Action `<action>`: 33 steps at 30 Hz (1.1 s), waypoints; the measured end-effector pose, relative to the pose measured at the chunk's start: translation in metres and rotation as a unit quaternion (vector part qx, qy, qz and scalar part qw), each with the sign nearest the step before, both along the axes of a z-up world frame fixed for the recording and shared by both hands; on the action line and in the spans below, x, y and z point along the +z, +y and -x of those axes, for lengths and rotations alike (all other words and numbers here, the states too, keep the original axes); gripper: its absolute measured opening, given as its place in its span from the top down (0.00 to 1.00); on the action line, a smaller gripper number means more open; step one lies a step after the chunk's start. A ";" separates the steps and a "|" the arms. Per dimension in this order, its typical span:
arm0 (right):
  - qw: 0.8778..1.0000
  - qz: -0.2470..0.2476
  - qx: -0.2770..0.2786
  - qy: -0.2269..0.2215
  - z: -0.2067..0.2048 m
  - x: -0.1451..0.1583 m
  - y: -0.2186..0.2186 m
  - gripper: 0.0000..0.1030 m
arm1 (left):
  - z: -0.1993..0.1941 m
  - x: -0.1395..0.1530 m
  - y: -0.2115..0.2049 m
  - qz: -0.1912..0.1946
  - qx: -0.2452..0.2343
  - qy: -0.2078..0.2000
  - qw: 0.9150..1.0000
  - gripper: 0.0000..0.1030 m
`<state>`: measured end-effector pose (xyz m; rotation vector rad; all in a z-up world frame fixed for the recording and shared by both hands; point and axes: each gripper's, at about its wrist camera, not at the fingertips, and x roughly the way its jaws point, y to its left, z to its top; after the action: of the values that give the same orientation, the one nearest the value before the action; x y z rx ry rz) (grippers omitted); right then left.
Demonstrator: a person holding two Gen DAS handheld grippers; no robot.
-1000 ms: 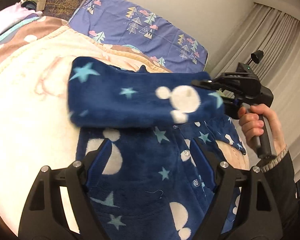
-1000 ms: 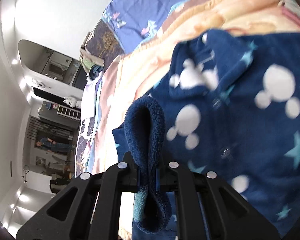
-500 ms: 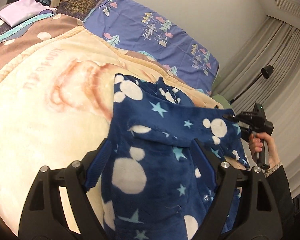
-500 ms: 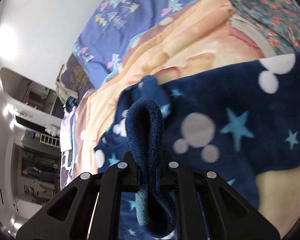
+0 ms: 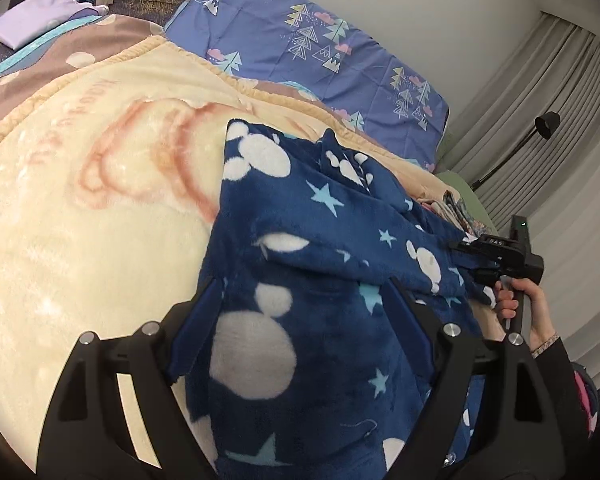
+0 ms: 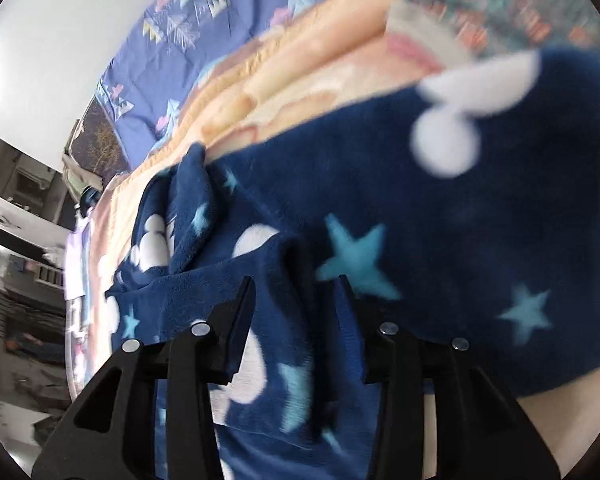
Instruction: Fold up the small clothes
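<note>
A small navy fleece garment (image 5: 300,280) with white mouse heads and pale blue stars lies on a cream blanket (image 5: 80,220). My left gripper (image 5: 300,300) is open, its jaws wide apart over the garment's body. In the left wrist view my right gripper (image 5: 472,256) is at the garment's right sleeve end. In the right wrist view the garment (image 6: 420,220) fills the frame and my right gripper (image 6: 296,292) has its jaws parted, with fleece lying loose between them.
A blue tree-print pillow (image 5: 300,40) lies at the bed's head by the wall. A patterned folded cloth (image 6: 500,8) lies on the blanket past the garment. Curtains (image 5: 560,120) and a black lamp (image 5: 548,124) stand at the right.
My right gripper carried the sleeve out to the right, then opened its jaws and let the fleece fold go. The left gripper stayed open and pulled back.
</note>
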<state>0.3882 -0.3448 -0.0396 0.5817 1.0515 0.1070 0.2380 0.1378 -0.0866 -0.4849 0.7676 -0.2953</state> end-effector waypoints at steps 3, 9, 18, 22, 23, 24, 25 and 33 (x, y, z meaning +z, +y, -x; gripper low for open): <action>0.997 -0.059 -0.038 -0.033 0.022 0.003 -0.034 0.59 | 0.012 0.005 0.000 -0.010 0.005 -0.011 1.000 0.18; 0.982 -0.115 -0.146 -0.032 0.093 -0.018 -0.139 0.59 | 0.035 0.025 -0.002 -0.033 0.001 -0.042 0.999 0.16; 0.885 -0.251 -0.378 -0.103 0.226 -0.047 -0.290 0.50 | 0.040 0.034 -0.023 -0.023 -0.020 -0.049 0.998 0.15; 0.867 -0.297 -0.386 -0.108 0.230 -0.065 -0.309 0.50 | 0.037 0.035 -0.040 -0.020 -0.031 -0.046 0.998 0.15; 0.866 -0.296 -0.388 -0.112 0.231 -0.064 -0.307 0.50 | 0.036 0.036 -0.044 -0.023 -0.032 -0.046 0.998 0.15; 0.863 -0.296 -0.392 -0.117 0.230 -0.064 -0.309 0.50 | 0.036 0.038 -0.049 -0.024 -0.035 -0.047 0.998 0.15; 0.858 -0.300 -0.399 -0.124 0.228 -0.065 -0.312 0.50 | 0.035 0.040 -0.053 -0.026 -0.038 -0.049 0.998 0.15; 0.863 -0.258 -0.418 -0.120 0.188 -0.056 -0.320 0.68 | 0.027 0.061 -0.083 -0.057 -0.056 -0.070 0.994 0.15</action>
<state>0.2001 -0.6651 -0.0952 1.4350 0.4430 -0.3090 0.2112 0.0549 -0.0259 -0.3114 0.6716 -0.3838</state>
